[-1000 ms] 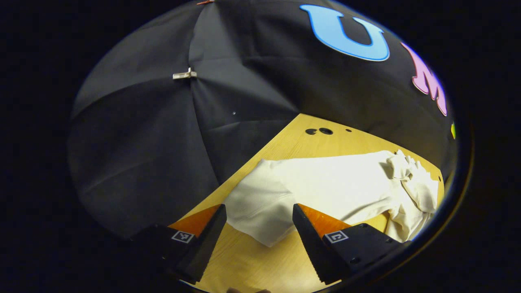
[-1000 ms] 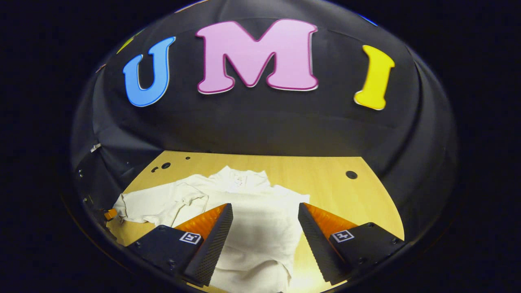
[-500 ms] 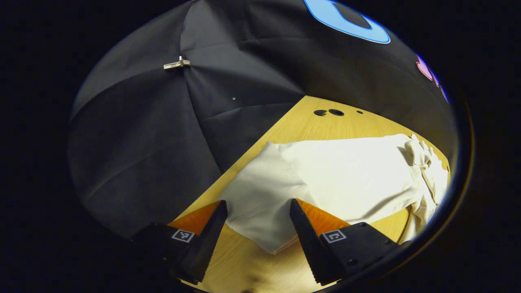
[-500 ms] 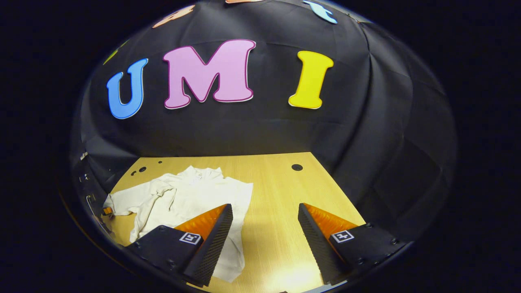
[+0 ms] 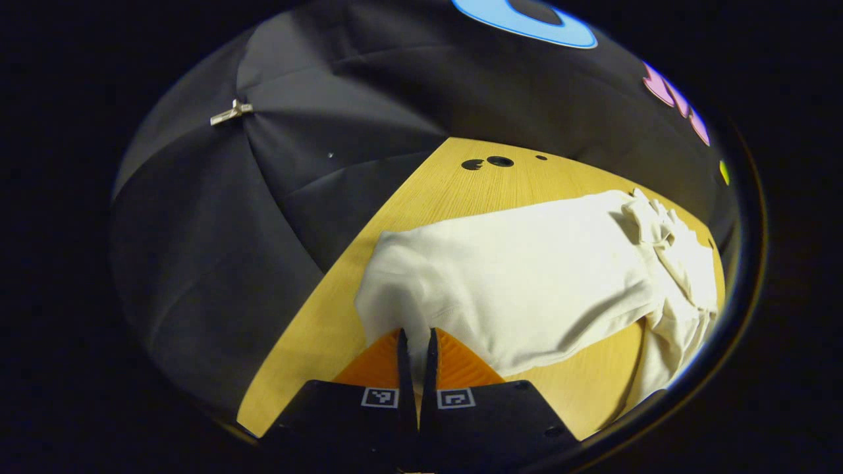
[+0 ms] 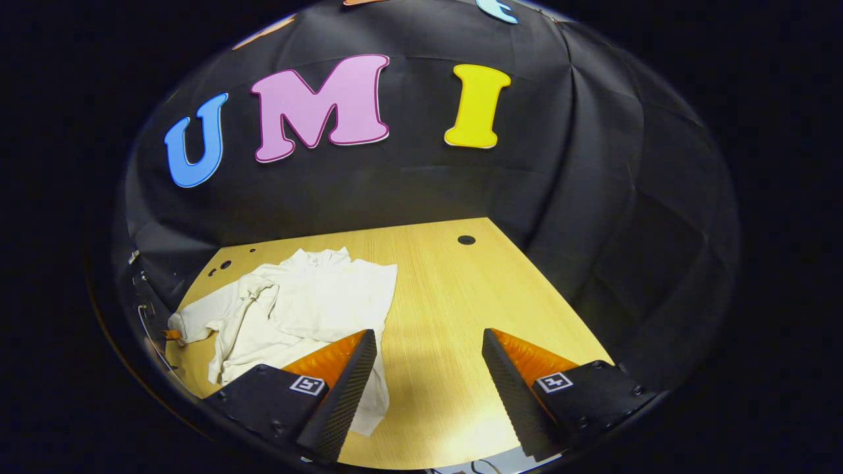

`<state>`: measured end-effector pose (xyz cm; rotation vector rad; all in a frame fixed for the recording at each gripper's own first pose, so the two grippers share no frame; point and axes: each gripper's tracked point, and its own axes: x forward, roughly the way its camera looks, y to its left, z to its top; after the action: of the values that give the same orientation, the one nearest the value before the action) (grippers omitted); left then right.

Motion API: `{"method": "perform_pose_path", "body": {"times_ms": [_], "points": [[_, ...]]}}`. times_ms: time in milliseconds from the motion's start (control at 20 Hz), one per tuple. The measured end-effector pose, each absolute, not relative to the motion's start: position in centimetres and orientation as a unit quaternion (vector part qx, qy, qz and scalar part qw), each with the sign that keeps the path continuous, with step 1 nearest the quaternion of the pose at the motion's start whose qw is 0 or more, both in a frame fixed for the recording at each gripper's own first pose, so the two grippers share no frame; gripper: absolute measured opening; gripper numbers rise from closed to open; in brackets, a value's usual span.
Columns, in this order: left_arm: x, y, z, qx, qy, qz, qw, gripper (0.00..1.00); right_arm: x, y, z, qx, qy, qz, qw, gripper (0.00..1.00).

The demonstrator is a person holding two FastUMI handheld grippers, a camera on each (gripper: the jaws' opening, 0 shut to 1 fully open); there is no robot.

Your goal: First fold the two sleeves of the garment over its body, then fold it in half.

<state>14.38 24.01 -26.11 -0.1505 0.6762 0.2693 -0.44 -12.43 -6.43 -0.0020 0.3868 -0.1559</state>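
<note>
1. Garment (image 5: 520, 276) looks thin, soft, light: it'll drape and sag when lifted, prob slides easily on smooth wood, nothing fragile. Best hold = a hem or cuff edge, pinched thru all layers, since a mid-panel pinch would just bunch it up
2. Look: cream/off-white top, lying mostly flat on the wooden table (image 5: 316, 329) w/ collar twd the back wall. In the right gripper view the garment (image 6: 309, 296) has its right side straight-edged, as if that sleeve's already folded in; left sleeve (image 6: 197, 316) is out sideways, creased & rumpled near the shoulder
3. Left gripper (image 5: 415, 342): fingers pressed nearly together w/ a sliver of pale cloth betw them, so it reads as pinching the sleeve end at the table's left edge
4. Right gripper (image 6: 428, 359): fingers spread wide, holding nothing, over bare wood just beside the garment's right edge
5. My guess: next step = carry that sleeve over the body
</note>
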Motion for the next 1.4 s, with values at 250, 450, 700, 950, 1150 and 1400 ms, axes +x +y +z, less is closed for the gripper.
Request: {"method": "perform_pose_path", "body": {"times_ms": [250,450,700,950,1150,1400], "points": [[14.6,23.4,-23.1,-0.122,0.313,0.134,0.932,0.07,-0.2,-13.6,-6.7,0.015,0.194,-0.087,0.977,0.99],[17.4,21.4,-17.5,-0.172,0.265,0.121,0.941,0.06,0.0,-14.7,-6.6,0.028,0.193,-0.096,0.976,0.99],[23.1,14.9,-9.3,-0.138,0.211,0.057,0.966,0.06,0.3,-15.1,-7.2,0.034,0.199,-0.094,0.975,0.99],[28.0,2.6,-2.8,-0.127,0.177,-0.036,0.975,0.06,0.3,-15.3,-8.1,0.040,0.209,-0.092,0.973,0.99],[28.7,-9.2,-0.8,-0.104,0.172,-0.130,0.971,0.06,0.1,-15.3,-8.9,0.056,0.218,-0.091,0.970,0.99],[28.0,-21.7,-3.8,-0.037,0.196,-0.233,0.952,0.06,0.2,-15.5,-9.3,0.064,0.221,-0.095,0.969,0.99]]}}
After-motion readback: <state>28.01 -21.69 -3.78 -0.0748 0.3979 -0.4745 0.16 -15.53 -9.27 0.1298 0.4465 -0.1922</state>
